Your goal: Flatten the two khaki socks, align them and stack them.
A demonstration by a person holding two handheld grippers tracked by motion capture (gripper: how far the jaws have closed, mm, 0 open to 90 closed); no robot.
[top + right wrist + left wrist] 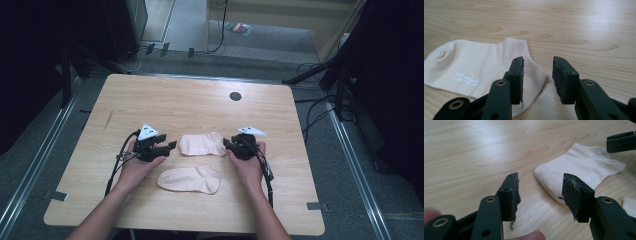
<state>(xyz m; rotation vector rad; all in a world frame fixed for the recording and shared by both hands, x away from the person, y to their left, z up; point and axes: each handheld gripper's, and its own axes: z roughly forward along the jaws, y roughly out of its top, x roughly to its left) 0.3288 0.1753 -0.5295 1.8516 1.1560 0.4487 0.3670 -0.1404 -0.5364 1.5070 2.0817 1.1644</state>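
Two cream ankle socks lie flat on the wooden table. The farther sock sits between my two grippers; the nearer sock lies just in front of it. At the toe end of the farther sock, my left gripper stands open with only bare wood between its jaws. My right gripper is open at the cuff end of that sock. Its left jaw hovers over the cuff's edge and nothing is gripped. A corner of the nearer sock shows at the right edge.
A dark round hole is set in the table's far side. Beyond the table are grey floor, cables and dark stands. The right gripper's jaw juts into the left gripper view at top right.
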